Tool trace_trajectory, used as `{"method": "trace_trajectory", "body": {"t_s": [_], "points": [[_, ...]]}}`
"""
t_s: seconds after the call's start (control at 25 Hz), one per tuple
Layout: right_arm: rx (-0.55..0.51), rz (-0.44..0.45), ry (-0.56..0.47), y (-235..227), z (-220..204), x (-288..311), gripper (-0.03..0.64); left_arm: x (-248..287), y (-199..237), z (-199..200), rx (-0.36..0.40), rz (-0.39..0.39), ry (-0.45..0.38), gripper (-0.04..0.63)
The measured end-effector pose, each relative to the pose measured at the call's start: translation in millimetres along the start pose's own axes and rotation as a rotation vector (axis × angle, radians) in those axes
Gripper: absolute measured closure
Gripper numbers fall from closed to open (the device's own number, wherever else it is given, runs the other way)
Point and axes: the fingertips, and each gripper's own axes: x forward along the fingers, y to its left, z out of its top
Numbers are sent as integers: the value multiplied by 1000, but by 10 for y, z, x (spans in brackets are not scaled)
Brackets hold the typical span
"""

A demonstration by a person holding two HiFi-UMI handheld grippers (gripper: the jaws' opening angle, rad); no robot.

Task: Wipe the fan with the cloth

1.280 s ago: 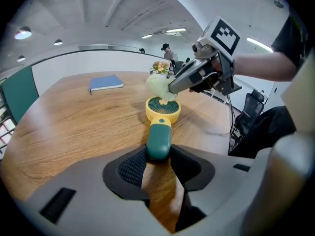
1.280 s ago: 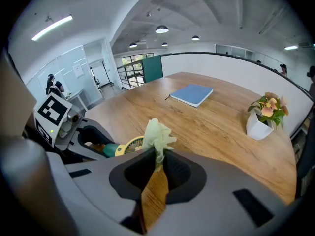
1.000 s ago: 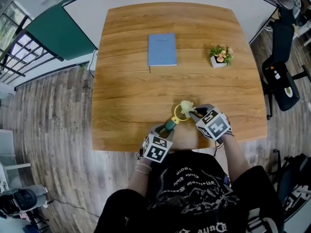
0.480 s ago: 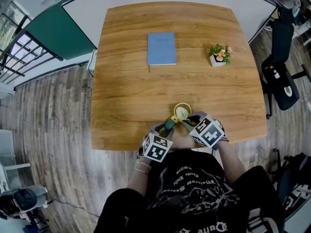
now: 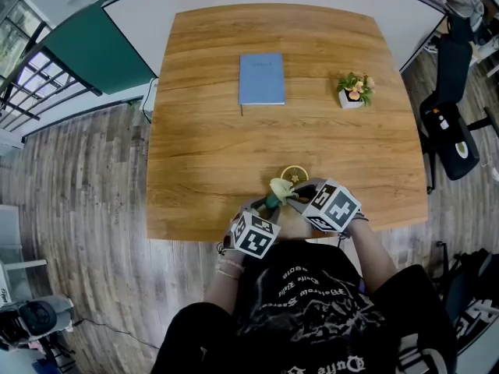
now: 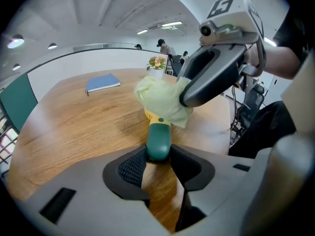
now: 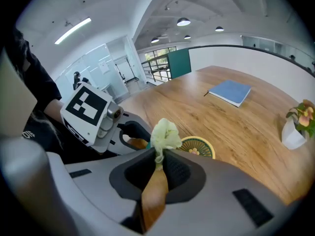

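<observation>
Fan (image 5: pixel 294 176): small handheld type at the table's (image 5: pixel 203 131) near edge, mid-width. Yellow ring head points to table centre, green handle toward the person. Can't tell if it rests on the wood.

L gripper (image 6: pixel 158 154): jaws part-closed, pads clamped on the handle end. R gripper (image 7: pixel 158 157): pinched almost together on a wad of cloth (image 7: pixel 165 133), which lies over the head/handle joint.

Fan is prob. light, hard plastic. The handle looks smooth and could twist in the pads, so grip the handle firmly, not the thin-looking grille. Cloth is soft and bunches up.

Only 1 container: a white pot (image 5: pixel 348 98) at the table's far right, w/ a small flowering plant in it. Book (image 5: pixel 261 79) at the table's far middle.
</observation>
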Motion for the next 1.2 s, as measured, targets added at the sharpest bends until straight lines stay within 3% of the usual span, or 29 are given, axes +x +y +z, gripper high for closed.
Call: {"method": "trace_trajectory", "body": {"t_s": [0.16, 0.28, 0.44, 0.64, 0.88, 1.08, 1.2], "points": [[-68, 58, 29, -65, 284, -17, 563, 9, 15, 3, 49, 7, 14, 422], [-72, 164, 113, -102, 465, 168, 563, 20, 20, 12, 108, 12, 26, 422], [-77, 273, 325, -102, 543, 420, 563, 23, 20, 30, 167, 10, 53, 422], [-130, 362, 669, -59, 248, 512, 563, 43, 14, 41, 202, -6, 75, 422], [-143, 314, 853, -172, 167, 616, 565, 55, 15, 47, 217, -3, 93, 422], [-303, 256, 980, -312, 126, 581, 566, 70, 27, 55, 198, 15, 117, 423], [-347, 235, 1022, -392, 141, 548, 566, 73, 44, 63, 190, 18, 121, 423]]}}
